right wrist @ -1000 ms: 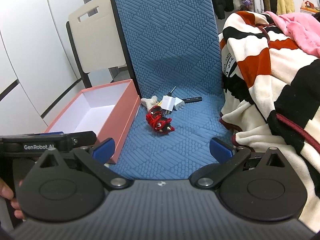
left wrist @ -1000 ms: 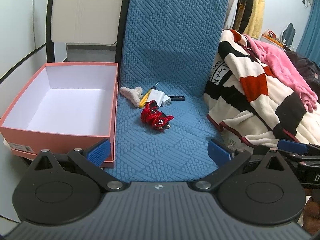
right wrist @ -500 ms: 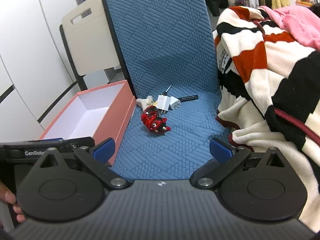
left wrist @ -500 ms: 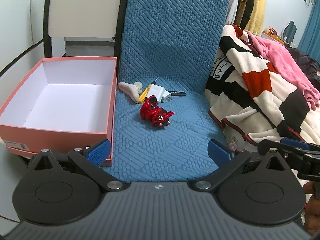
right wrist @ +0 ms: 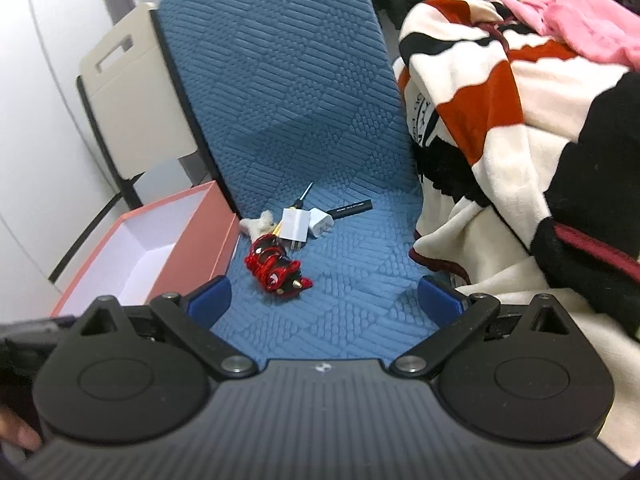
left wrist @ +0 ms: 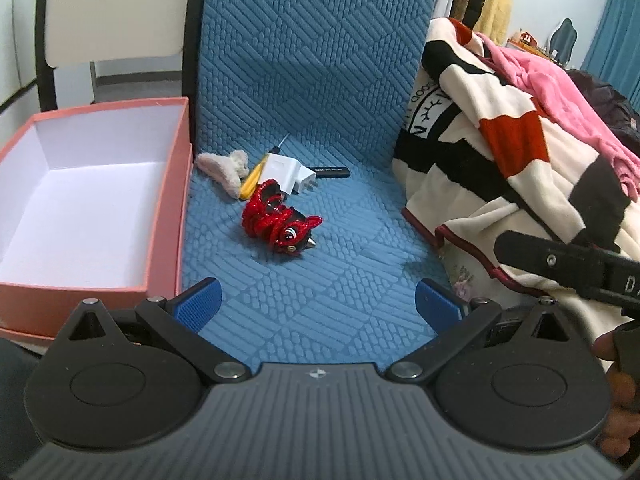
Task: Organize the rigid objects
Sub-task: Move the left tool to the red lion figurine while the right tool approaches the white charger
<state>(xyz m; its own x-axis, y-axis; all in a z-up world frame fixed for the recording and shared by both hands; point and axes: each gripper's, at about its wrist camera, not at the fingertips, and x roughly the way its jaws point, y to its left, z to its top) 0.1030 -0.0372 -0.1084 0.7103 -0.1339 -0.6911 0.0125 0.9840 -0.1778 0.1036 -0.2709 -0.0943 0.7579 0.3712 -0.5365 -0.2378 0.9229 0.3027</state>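
A red and black toy figure (left wrist: 280, 226) (right wrist: 276, 270) lies on the blue quilted chair seat (left wrist: 320, 280). Behind it lie a white charger plug (left wrist: 286, 172) (right wrist: 294, 224), a yellow-handled screwdriver (left wrist: 252, 182), a black pen (left wrist: 332, 172) (right wrist: 350, 209) and a pale fluffy clip (left wrist: 222, 168) (right wrist: 258, 226). An empty pink box (left wrist: 92, 200) (right wrist: 160, 248) stands left of the seat. My left gripper (left wrist: 318, 304) is open and empty, short of the toy. My right gripper (right wrist: 325, 300) is open and empty, close in front of the toy.
A striped red, black and cream blanket (left wrist: 500, 152) (right wrist: 520, 140) with a pink garment (left wrist: 560, 96) on it lies right of the seat. The blue chair back (left wrist: 312, 40) rises behind the objects. A beige folding chair (right wrist: 128, 92) stands at the left.
Both grippers have moved forward toward the objects on the seat, and the toy looks larger in both views. Both stay open and empty.
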